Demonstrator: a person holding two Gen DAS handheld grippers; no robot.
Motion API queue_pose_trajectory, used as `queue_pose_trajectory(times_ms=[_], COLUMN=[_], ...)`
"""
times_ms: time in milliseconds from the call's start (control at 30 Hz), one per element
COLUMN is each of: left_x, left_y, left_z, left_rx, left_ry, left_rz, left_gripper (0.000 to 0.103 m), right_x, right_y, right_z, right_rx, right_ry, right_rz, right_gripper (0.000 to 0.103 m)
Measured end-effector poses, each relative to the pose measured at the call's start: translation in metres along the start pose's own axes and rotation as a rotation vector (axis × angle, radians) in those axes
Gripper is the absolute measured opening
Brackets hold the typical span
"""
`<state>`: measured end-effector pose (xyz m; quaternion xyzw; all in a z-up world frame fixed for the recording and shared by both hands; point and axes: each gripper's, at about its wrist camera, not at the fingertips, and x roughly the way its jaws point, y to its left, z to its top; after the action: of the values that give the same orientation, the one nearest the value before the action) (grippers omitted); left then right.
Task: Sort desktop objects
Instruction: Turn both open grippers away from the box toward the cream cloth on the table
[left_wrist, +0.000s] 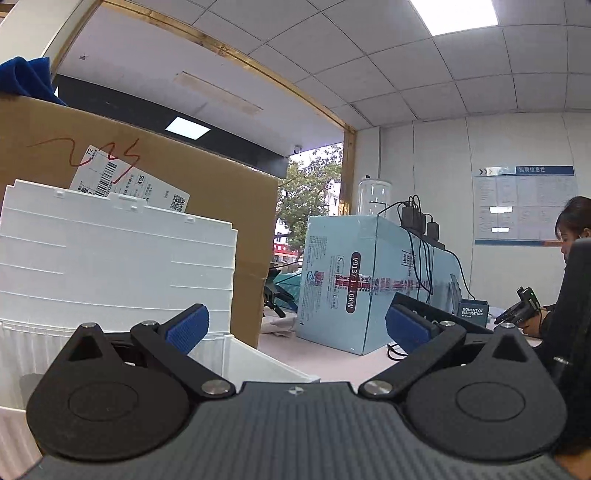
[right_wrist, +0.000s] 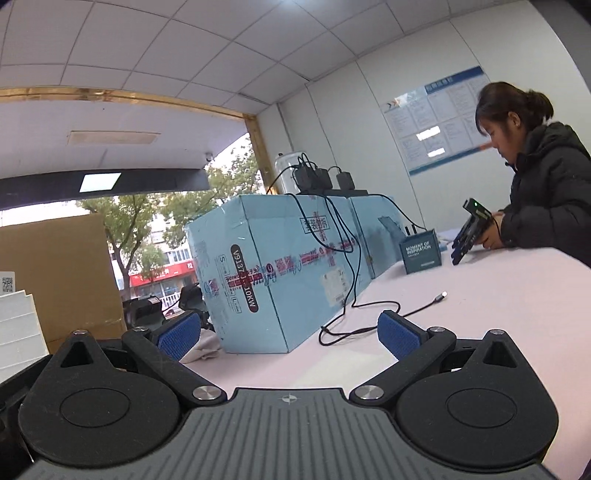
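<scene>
Two fisheye views are shown, each looking forward along a handheld gripper held level above a white table (right_wrist: 480, 295).

In the left wrist view, the left gripper (left_wrist: 297, 328) is seen at lower centre with its blue-padded jaws spread wide and nothing held between them. A white ribbed storage bin (left_wrist: 110, 258) fills the left of the frame, with a brown cardboard box (left_wrist: 207, 192) behind it.

In the right wrist view, the right gripper (right_wrist: 290, 334) is likewise spread wide and empty. A pale blue carton (right_wrist: 280, 266) lies at centre, a black cable (right_wrist: 369, 314) trails across the table, and a small dark box (right_wrist: 421, 251) stands at right.

No object to be sorted is seen within reach of either gripper. The step is judged to be a search or approach; both grippers would need tilting downward towards the desktop.
</scene>
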<state>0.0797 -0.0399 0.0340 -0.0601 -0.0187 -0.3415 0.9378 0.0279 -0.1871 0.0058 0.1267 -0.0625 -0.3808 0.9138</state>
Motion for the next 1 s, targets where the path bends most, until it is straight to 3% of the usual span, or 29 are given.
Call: queue_pose_trajectory(times_ms=[200, 500, 667, 867, 1000], left_x=[-0.001, 0.001, 0.003, 0.005, 0.011], left_y=[-0.005, -0.009, -0.012, -0.015, -0.021], left_z=[0.000, 0.000, -0.001, -0.002, -0.003], left_rx=[0.042, 0.086, 0.101, 0.117, 0.157], left_ry=[0.006, 0.024, 0.037, 0.054, 0.093], left_rz=[0.005, 0.008, 0.010, 0.027, 0.104], left_gripper=[0.103, 0.103, 0.103, 0.103, 0.103], right_x=[0.001, 0.011, 0.036, 0.074, 0.082], right_y=[-0.025, -0.079, -0.105, -0.121, -0.108], right_z=[0.010, 0.029, 0.034, 0.043, 0.036], right_rx=[-0.017, -0.127, -0.292, -0.226, -0.281], right_ry=[0.003, -0.211, -0.296, -0.101, -0.020], right_rz=[0.090, 0.171, 0.194, 0.142, 0.170], right_gripper=[0.103, 0.103, 0.103, 0.103, 0.103])
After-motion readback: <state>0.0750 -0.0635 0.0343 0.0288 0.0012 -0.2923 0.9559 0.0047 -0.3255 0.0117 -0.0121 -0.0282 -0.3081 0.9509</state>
